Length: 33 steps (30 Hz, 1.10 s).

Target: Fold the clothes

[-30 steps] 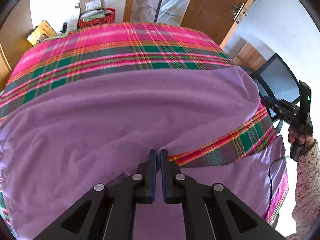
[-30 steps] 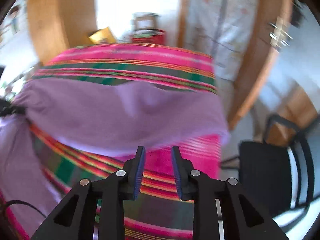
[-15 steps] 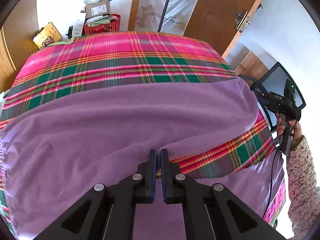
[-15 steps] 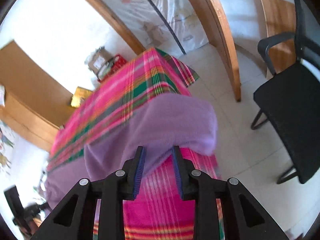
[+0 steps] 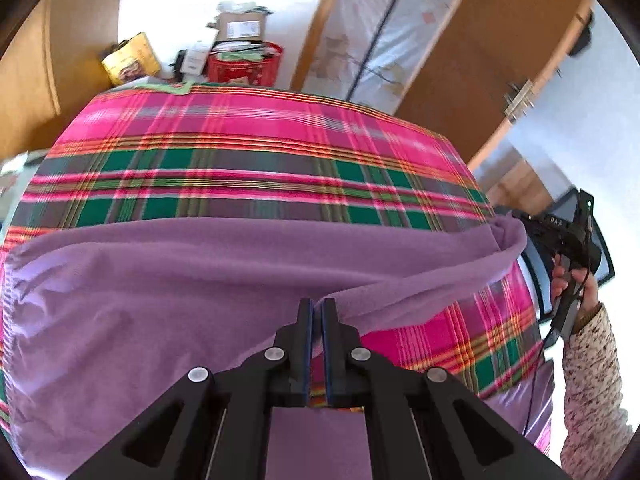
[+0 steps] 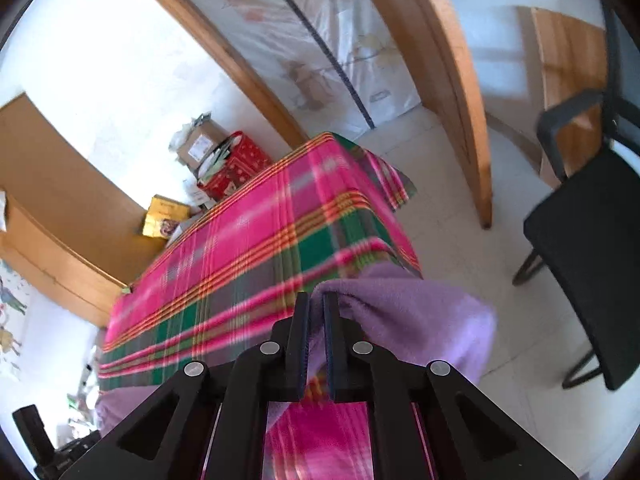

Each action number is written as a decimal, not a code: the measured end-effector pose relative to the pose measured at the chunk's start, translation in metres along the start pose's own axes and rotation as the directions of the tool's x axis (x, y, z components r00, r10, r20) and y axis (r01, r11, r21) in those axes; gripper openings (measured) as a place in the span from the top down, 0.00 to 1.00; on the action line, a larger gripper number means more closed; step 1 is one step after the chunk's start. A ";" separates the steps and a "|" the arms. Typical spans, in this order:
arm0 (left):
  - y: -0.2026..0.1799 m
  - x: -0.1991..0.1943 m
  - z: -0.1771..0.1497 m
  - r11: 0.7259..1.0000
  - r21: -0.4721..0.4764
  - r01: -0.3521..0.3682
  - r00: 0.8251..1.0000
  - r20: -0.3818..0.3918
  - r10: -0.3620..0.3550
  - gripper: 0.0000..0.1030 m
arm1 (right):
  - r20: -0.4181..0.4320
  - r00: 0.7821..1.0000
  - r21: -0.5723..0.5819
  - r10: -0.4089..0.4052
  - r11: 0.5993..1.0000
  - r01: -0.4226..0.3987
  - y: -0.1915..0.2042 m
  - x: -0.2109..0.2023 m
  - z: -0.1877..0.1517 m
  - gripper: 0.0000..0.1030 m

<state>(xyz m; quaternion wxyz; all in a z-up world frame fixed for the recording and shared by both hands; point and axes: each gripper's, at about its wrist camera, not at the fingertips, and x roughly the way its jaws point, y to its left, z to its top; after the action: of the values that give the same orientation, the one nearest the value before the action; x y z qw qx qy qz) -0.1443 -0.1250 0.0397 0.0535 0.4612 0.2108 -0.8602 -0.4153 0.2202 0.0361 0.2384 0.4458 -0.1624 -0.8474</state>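
Left tongs [image 5: 316, 308] and right tongs [image 6: 316, 304] — both clamped on the purple cloth's [image 5: 160, 280] edge.

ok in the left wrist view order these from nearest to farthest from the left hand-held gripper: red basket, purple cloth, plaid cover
1. Purple cloth: clamped in the left hand-held gripper.
2. Plaid cover: spread beyond the cloth, mid-view.
3. Red basket: past the cover's far edge, top centre-left.

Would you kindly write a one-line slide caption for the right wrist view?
Right gripper shut on a corner of the purple cloth above the plaid-covered table.
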 end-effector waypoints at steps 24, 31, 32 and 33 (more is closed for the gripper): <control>0.007 0.014 -0.001 0.998 -0.012 -0.062 0.998 -0.019 0.061 0.96 | 0.133 0.953 -0.504 -0.272 0.810 0.301 0.010 -0.018 -0.035 0.72; 0.006 0.014 -0.001 0.998 -0.006 -0.066 0.998 -0.025 0.065 0.96 | 0.161 0.942 -0.545 -0.293 0.770 0.332 0.022 -0.007 -0.038 0.72; 0.007 0.014 -0.001 0.998 -0.009 -0.064 0.998 -0.025 0.064 0.96 | 0.165 0.941 -0.550 -0.296 0.764 0.337 0.024 -0.005 -0.039 0.72; 0.007 0.014 -0.001 0.998 -0.010 -0.063 0.998 -0.026 0.063 0.96 | 0.169 0.939 -0.556 -0.299 0.758 0.341 0.025 -0.003 -0.039 0.72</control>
<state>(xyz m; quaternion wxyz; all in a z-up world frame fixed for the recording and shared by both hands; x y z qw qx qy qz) -0.1497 -0.1295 0.0254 0.0806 0.4784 0.2016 -0.8509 -0.3744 0.1984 0.0292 0.2081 0.3435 0.1723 -0.8995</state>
